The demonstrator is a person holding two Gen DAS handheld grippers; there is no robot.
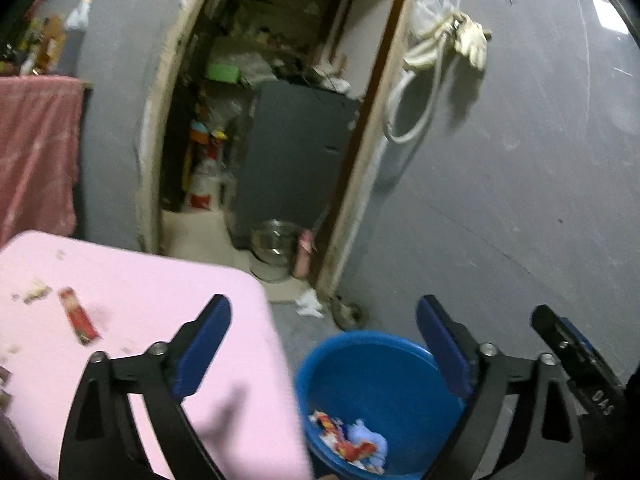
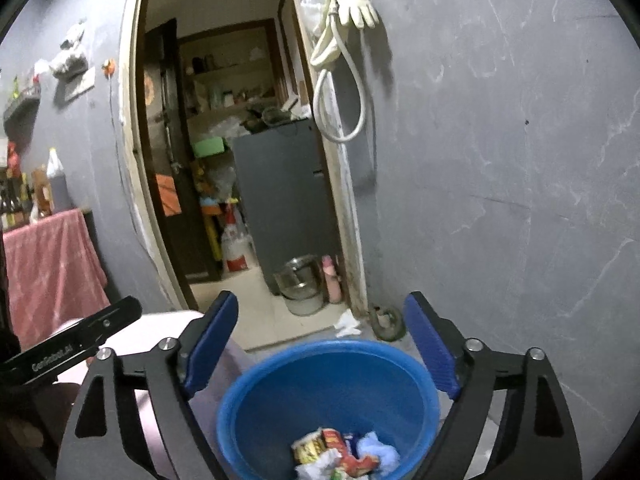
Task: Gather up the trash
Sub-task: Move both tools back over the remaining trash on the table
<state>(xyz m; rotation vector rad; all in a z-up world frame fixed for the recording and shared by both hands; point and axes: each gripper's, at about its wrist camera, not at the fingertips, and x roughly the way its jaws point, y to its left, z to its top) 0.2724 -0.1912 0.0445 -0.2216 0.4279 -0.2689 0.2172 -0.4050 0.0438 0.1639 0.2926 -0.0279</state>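
A blue bucket stands on the floor beside a pink table, with crumpled wrappers in its bottom. It also shows in the right wrist view with its wrappers. A red wrapper and small scraps lie on the table's left part. My left gripper is open and empty, over the table's right edge and the bucket. My right gripper is open and empty above the bucket. The right gripper also shows in the left wrist view.
A grey wall with a hanging hose and gloves stands behind. An open doorway shows a grey cabinet, a steel pot and white paper on the floor. A pink-covered stand is at left.
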